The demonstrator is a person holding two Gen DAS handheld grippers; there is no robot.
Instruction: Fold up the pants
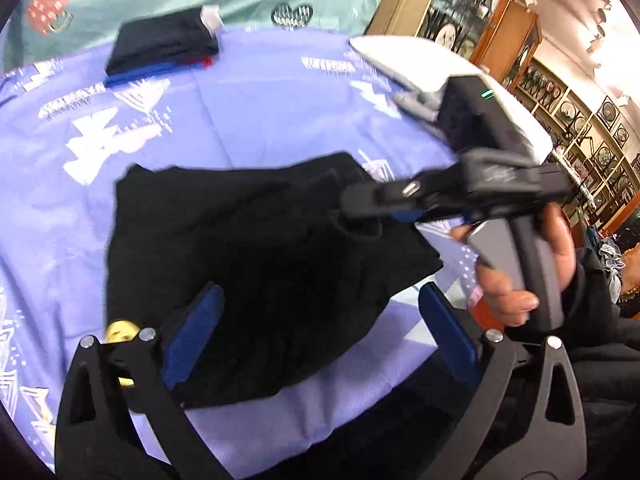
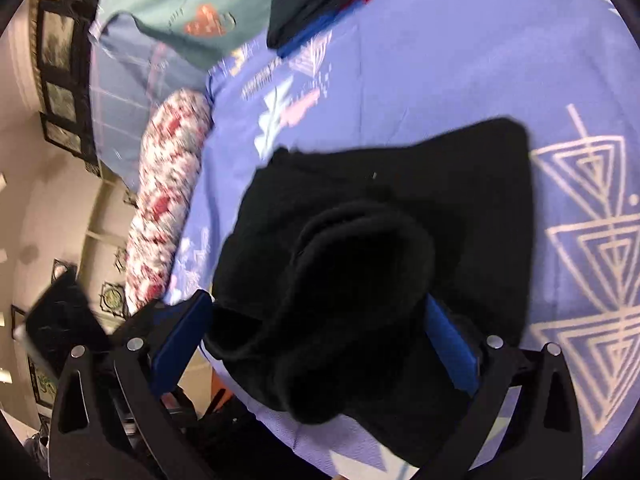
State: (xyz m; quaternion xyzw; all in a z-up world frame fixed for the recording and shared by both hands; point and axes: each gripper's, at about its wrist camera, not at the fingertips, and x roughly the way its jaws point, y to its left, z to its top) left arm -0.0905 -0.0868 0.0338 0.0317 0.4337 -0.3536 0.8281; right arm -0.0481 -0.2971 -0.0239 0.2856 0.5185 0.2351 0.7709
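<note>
Nearest, the left gripper (image 1: 320,332) has its fingers spread wide and empty above the black pants (image 1: 256,248), which lie bunched in a rough, partly folded heap on the purple bed sheet (image 1: 260,100). The right gripper (image 2: 320,344) also gapes, fingers straddling a raised fold without pinching it. Further back, a folded dark garment (image 1: 164,44) already rests. Flattening and a final fold seem left.

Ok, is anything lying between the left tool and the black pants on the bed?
Nothing visible. The left tool hangs open right over the black pants, pads not pressing cloth. The right tool sits at their far edge, not between.
</note>
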